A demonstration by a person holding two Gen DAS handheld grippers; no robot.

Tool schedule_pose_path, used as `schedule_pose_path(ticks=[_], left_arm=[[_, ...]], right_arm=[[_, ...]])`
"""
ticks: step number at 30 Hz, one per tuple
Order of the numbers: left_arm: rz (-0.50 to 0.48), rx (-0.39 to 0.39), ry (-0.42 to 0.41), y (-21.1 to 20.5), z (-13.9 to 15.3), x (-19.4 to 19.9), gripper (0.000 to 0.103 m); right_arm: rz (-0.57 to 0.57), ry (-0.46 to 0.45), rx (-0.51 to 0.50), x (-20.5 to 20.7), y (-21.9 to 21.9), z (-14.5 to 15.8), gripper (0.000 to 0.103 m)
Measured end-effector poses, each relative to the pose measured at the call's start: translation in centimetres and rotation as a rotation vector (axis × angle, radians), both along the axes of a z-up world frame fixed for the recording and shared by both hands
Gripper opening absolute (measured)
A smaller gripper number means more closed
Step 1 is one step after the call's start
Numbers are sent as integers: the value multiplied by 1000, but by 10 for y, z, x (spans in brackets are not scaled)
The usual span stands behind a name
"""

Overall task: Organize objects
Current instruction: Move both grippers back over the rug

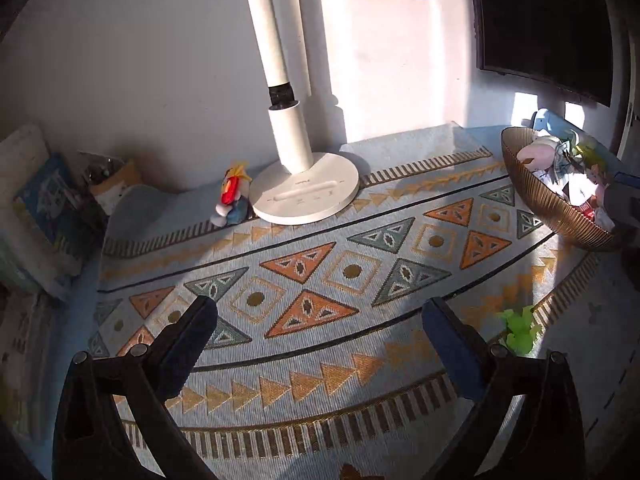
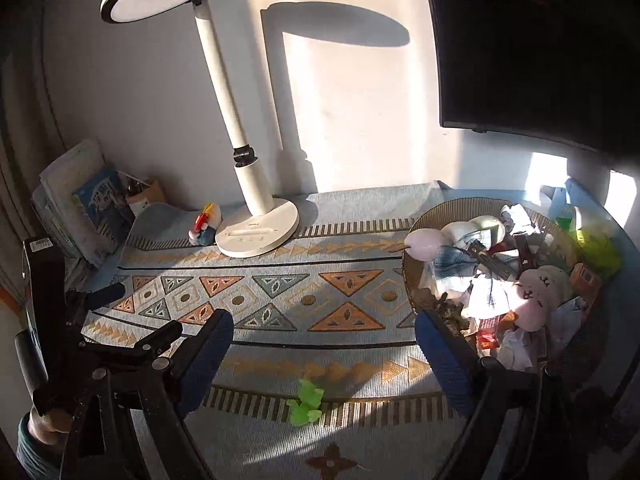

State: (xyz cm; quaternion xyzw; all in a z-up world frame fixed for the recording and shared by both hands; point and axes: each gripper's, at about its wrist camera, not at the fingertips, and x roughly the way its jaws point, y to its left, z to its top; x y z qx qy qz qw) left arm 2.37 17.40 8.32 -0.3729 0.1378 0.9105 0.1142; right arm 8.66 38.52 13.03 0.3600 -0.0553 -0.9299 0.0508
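A small green toy [image 1: 520, 332] [image 2: 306, 402] lies on the patterned mat [image 1: 320, 368] [image 2: 280, 280] near its front edge. A brown ribbed bowl [image 1: 532, 196] [image 2: 412, 280] at the right holds plush toys, cloth and small packets. A little doll in red and yellow [image 1: 230, 196] [image 2: 204, 224] leans against the lamp base. My left gripper [image 1: 318, 312] is open over the mat, empty, with the green toy to its right. My right gripper [image 2: 324, 324] is open and empty too; the green toy lies between its fingers, nearer the camera than the tips, and its right finger overlaps the bowl's near rim.
A white desk lamp [image 1: 308, 196] [image 2: 256, 236] stands at the back against the wall. Books and boxes [image 1: 44, 208] [image 2: 92, 208] are stacked at the far left. A dark monitor [image 1: 548, 20] [image 2: 540, 40] hangs at the upper right. A hand [image 2: 44, 420] holds the left gripper's frame.
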Motion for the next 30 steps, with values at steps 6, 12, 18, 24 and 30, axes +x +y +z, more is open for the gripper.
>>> schedule_pose_path(ticks=[6, 12, 18, 24, 30], left_arm=[[206, -12, -109, -80, -50, -4, 102], [260, -46, -89, -92, -69, -20, 103], [254, 6, -103, -97, -72, -26, 103], [293, 149, -169, -115, -76, -33, 103], [287, 138, -170, -114, -75, -33, 103]], right_arm=[[48, -136, 95, -37, -62, -73, 91], [35, -241, 121, -74, -77, -113, 91], [-11, -236, 172, -83, -82, -121, 100], [-27, -215, 157, -82, -81, -123, 103], [-20, -203, 158, -78, -81, -122, 103]])
